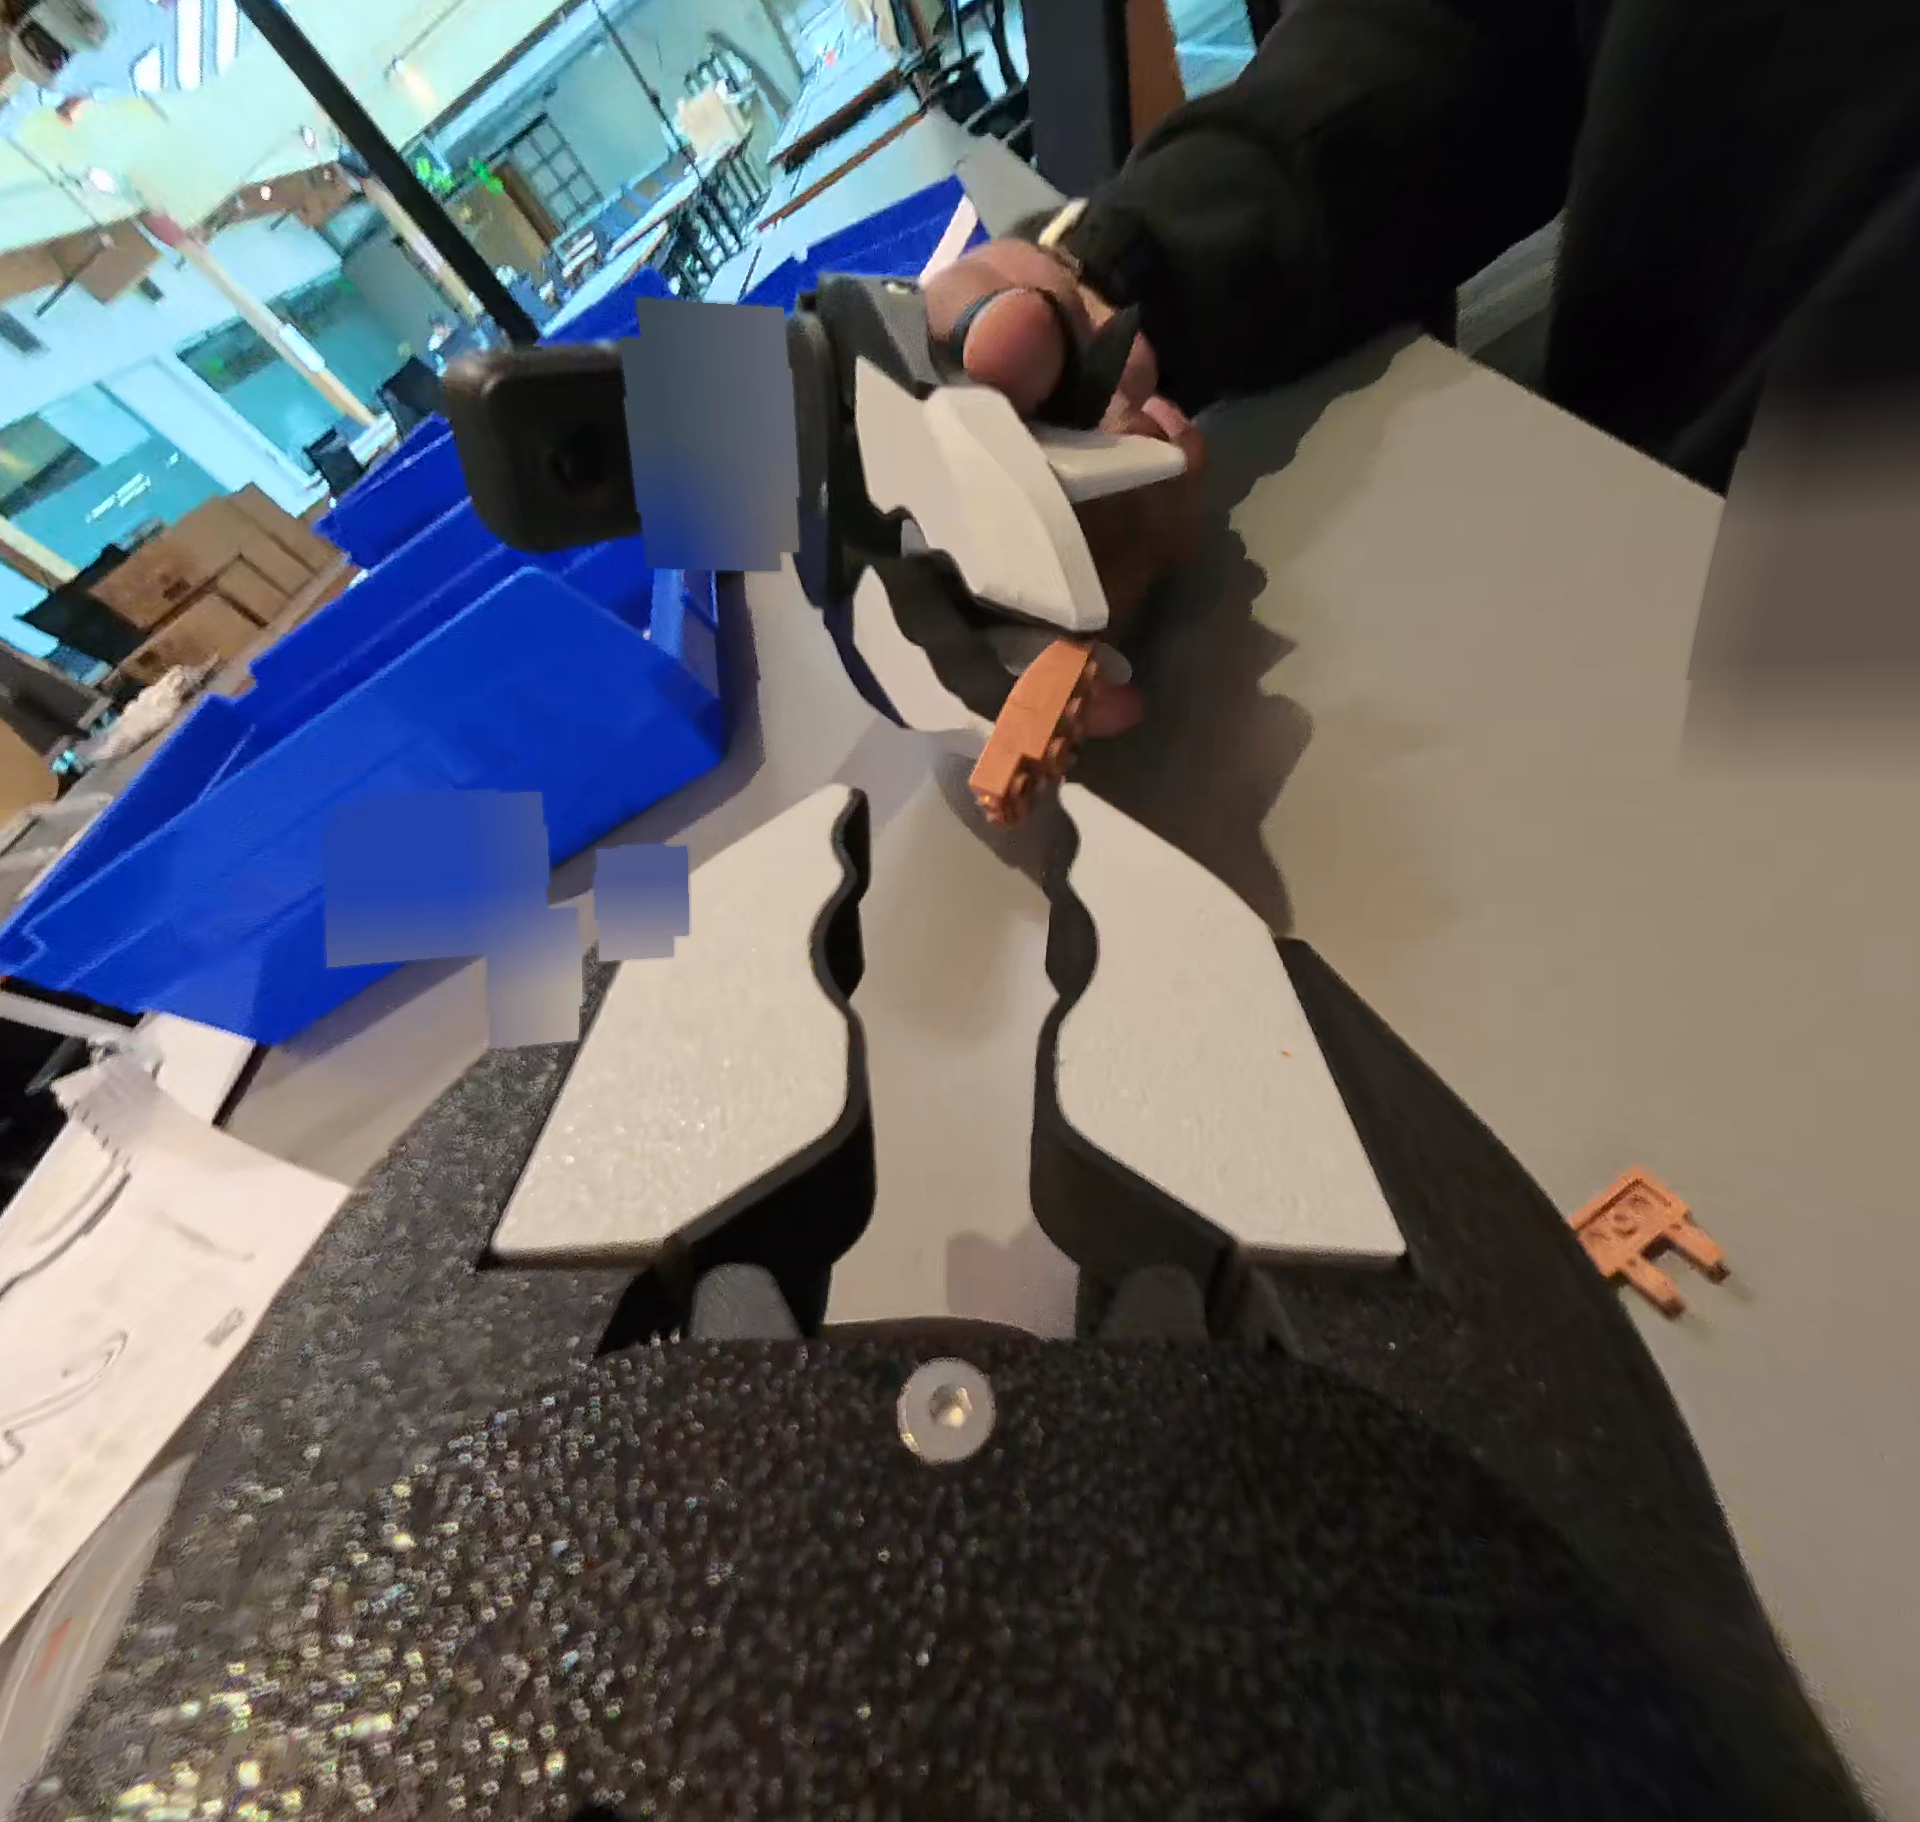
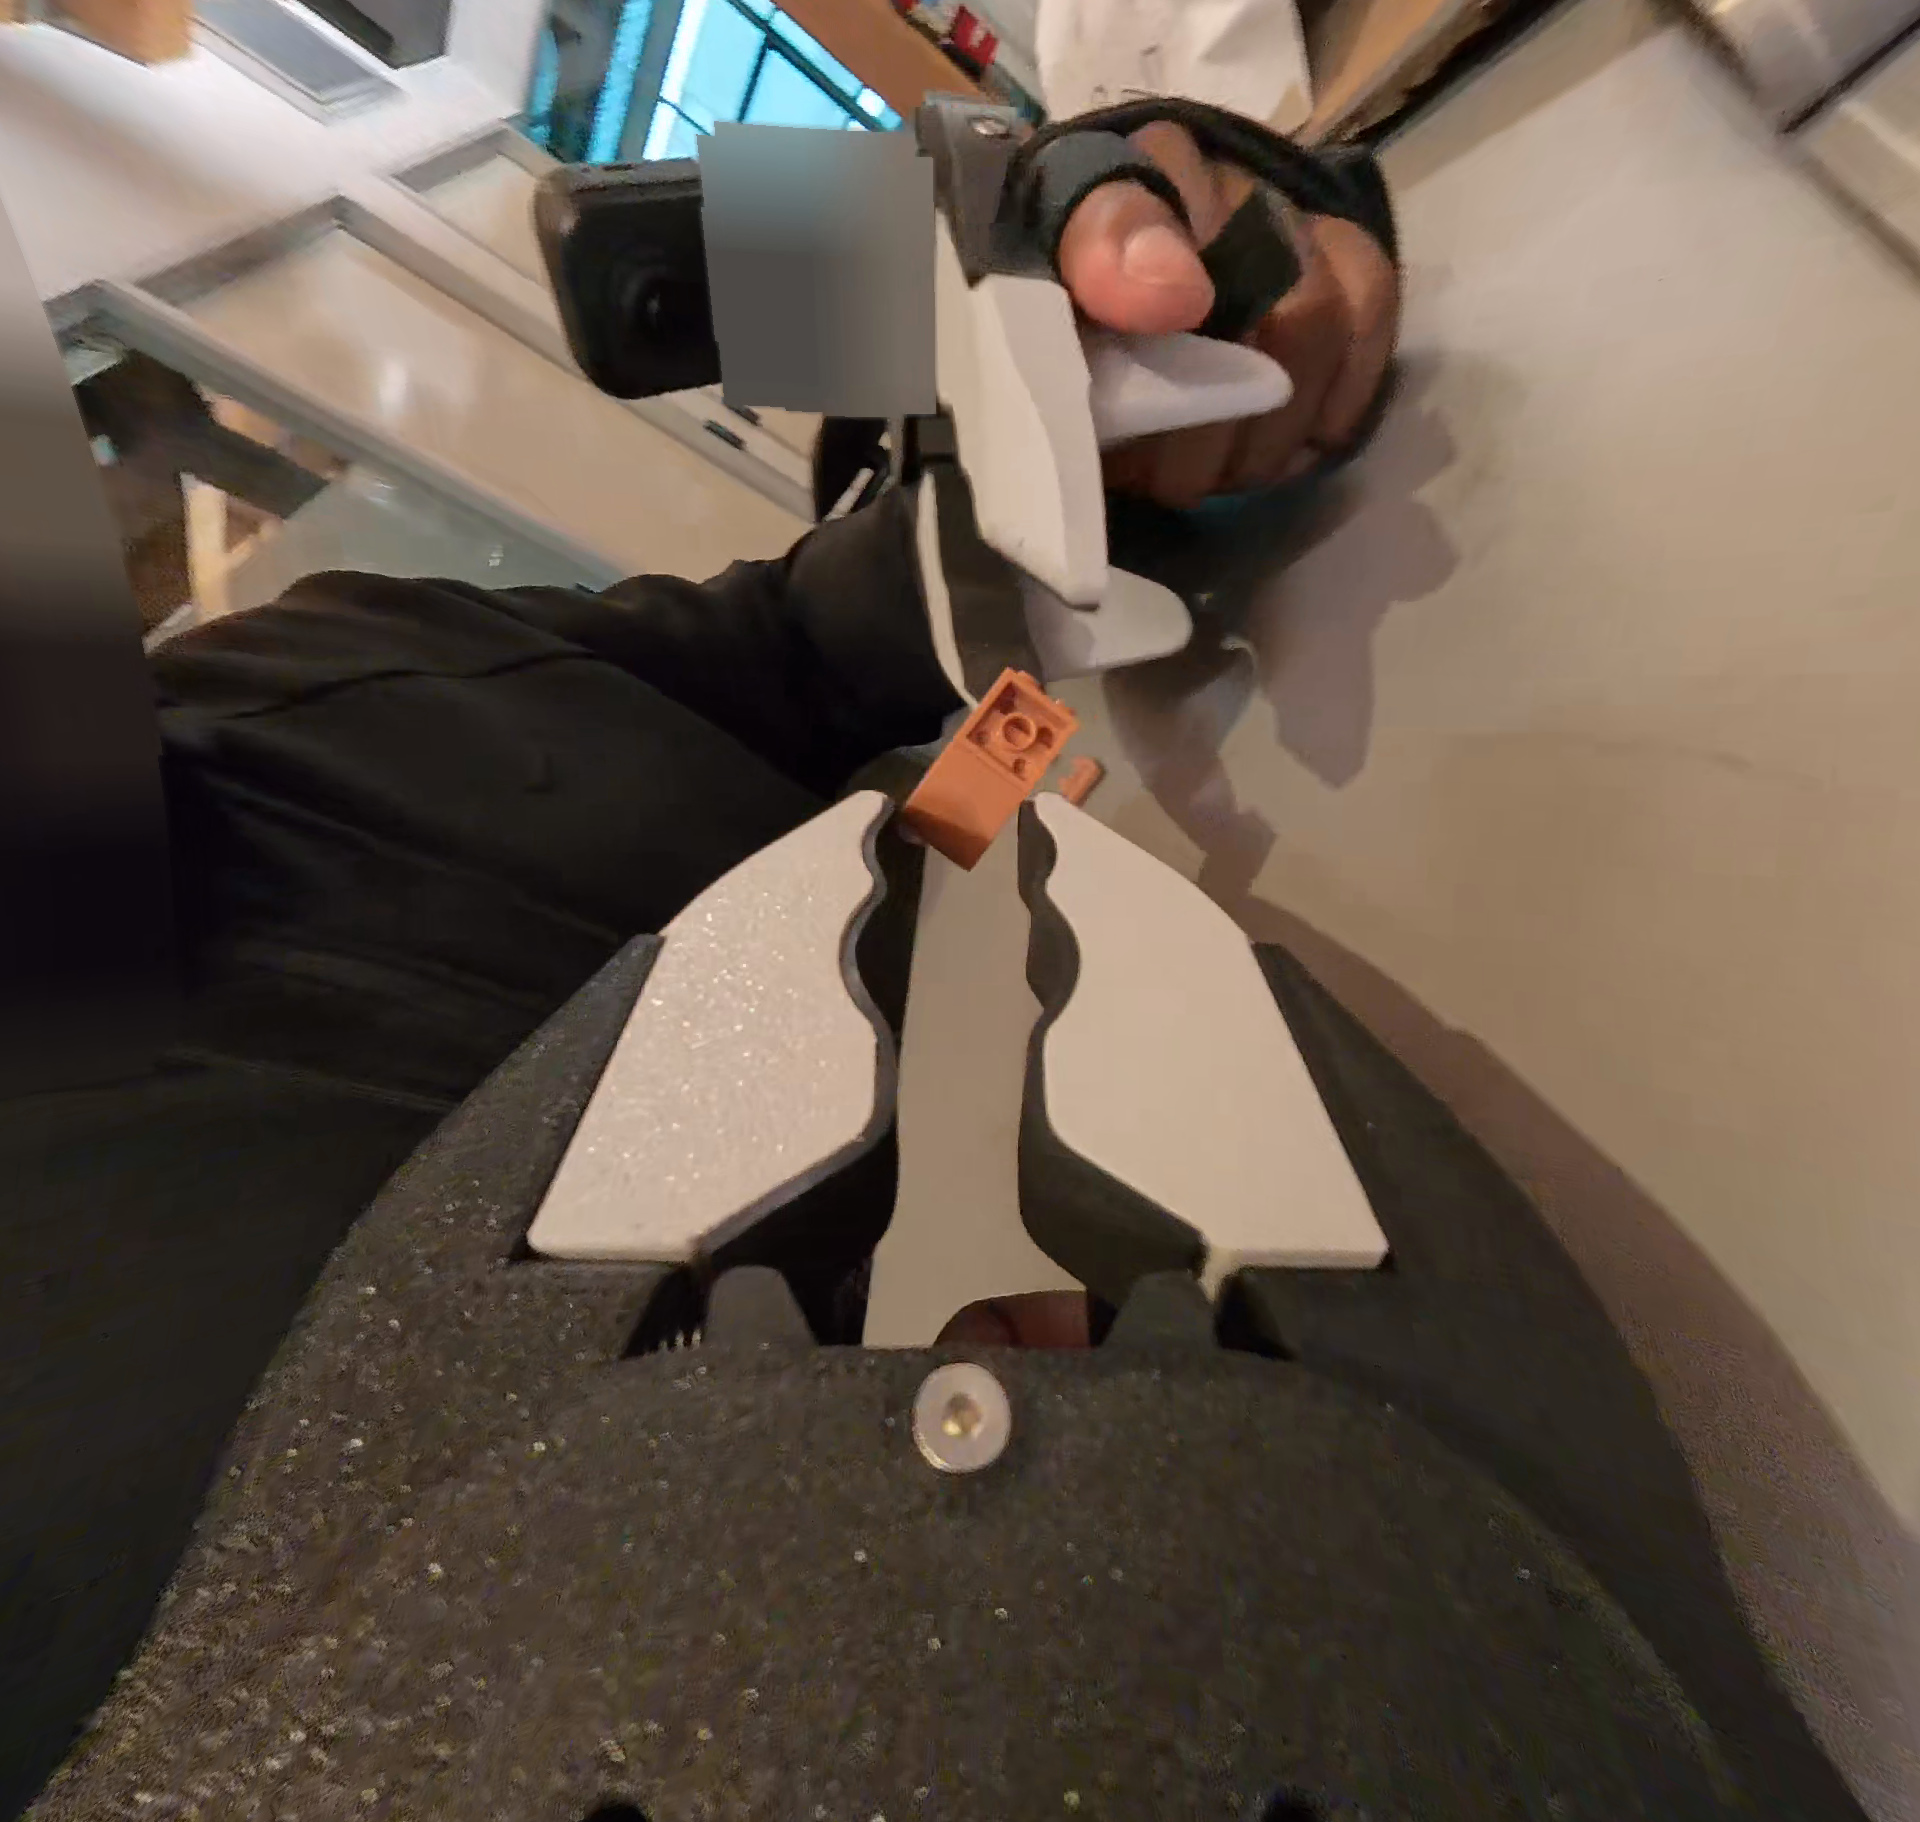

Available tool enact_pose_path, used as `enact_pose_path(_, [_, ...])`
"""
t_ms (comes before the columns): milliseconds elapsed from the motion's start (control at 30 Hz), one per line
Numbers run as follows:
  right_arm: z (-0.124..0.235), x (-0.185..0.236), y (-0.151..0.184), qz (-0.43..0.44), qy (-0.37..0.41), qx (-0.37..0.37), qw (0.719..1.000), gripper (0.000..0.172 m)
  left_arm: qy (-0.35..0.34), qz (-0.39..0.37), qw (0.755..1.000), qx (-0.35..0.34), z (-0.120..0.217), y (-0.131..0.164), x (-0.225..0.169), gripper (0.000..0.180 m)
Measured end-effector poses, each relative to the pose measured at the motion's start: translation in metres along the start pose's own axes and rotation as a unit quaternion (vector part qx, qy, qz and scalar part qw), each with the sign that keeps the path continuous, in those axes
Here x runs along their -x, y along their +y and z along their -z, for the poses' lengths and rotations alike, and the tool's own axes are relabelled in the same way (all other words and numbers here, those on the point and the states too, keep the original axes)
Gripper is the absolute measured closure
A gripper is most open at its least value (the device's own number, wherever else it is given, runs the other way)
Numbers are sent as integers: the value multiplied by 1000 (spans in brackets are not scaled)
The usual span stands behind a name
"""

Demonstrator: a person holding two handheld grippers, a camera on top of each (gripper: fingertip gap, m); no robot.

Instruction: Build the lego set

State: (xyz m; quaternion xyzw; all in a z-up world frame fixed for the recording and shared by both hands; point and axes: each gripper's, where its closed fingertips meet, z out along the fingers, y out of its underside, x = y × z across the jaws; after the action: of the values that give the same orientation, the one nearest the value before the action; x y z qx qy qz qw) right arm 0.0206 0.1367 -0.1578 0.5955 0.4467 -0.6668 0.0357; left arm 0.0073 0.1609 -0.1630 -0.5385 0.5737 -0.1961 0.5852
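I am working over a grey tabletop (image 1: 1455, 733) beside blue bins (image 1: 416, 712). My right gripper (image 2: 961, 816) is clamping an orange brick (image 2: 982, 775); my left gripper (image 1: 961, 816) is standing apart, empty, just before it. A small orange piece (image 1: 1647, 1237) is lying nearby.

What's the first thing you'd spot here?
A small orange brick pinched at the tips of the right gripper, above the grey table. The left gripper faces it, open. Bright blue bins stand on the table's left side.
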Motion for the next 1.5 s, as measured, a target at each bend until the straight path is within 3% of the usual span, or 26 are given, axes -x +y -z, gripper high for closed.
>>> enact_pose_path(133, [-1,7,0,3,-21,-4,1000,150,28,-12,999,-17,-1,-6,-10,169])
enact_pose_path(433, [3,5,-4,-2,-20,-20,1000,149,64,60,996,-3,1,-5,-12,172])
enact_pose_path(567, [12,-5,-11,26,21,-39,999,141,59,110,992,14,1,-2,-6,172])
enact_pose_path(667, [26,-15,-22,120,96,-62,986,137,56,176,981,51,-2,7,-1,172])
enact_pose_path(767, [38,-25,-25,248,186,-50,949,134,60,283,954,80,-5,14,-1,172])
enact_pose_path(900, [42,-33,-22,403,273,-9,873,132,64,442,891,81,-6,20,2,172])
enact_pose_path(1033, [35,-42,-20,516,331,41,789,130,73,514,853,62,-4,20,3,173])
enact_pose_path(1267, [22,-38,-25,645,367,58,668,130,90,544,832,69,-4,22,-3,172])
enact_pose_path(1400, [17,-41,-21,672,372,80,635,140,98,545,829,76,-6,23,-7,172])
enact_pose_path(1500, [13,-41,-17,681,367,89,628,147,102,542,830,82,-7,23,-9,172])
